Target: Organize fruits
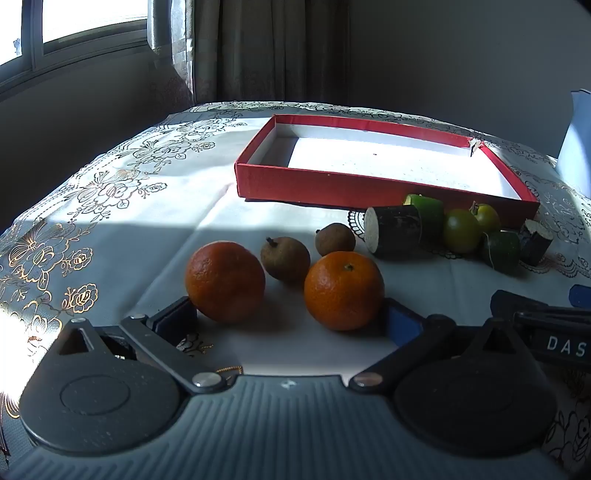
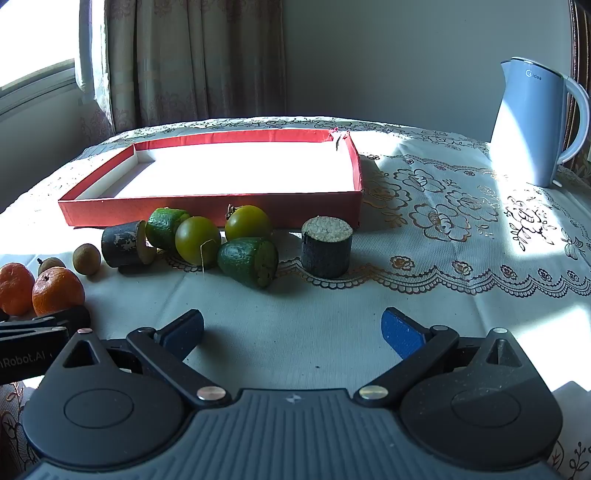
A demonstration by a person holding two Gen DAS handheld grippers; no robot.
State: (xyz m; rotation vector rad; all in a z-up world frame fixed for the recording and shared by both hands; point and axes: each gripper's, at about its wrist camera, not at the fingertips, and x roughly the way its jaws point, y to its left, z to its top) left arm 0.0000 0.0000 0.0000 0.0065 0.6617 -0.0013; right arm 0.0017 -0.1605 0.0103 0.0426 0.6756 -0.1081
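Surface: table under a white tablecloth (image 2: 424, 236) with gold and black floral print. Sun falls in patches across it; a shadow band crosses the near part. Room: window (image 1: 92, 22) at far left, brown curtain (image 2: 192, 62) behind the table's far edge, plain wall beyond. A pale blue kettle (image 2: 532, 125) stands near the table's far right corner.

Container: shallow red box (image 2: 207, 212) with white lining, lying toward the far edge, mid-table. Nothing in it. One far corner of its rim is torn.

Fruits, all on the cloth along the box's near wall: two green round fruits (image 2: 197, 240) touching each other, two green cut pieces (image 2: 247, 260), and three dark cut cylinders, one upright (image 2: 327, 245) with its pale cut face up. Toward the table's left side lie two small brown fruits (image 1: 285, 258) and two oranges (image 1: 343, 290).

Pose: left gripper (image 1: 291, 317) points down at the cloth, jaws at full spread, an orange just ahead of each fingertip, nothing gripped. Right gripper (image 2: 293, 330) likewise angled down, jaws fully apart over bare cloth, holding nothing.
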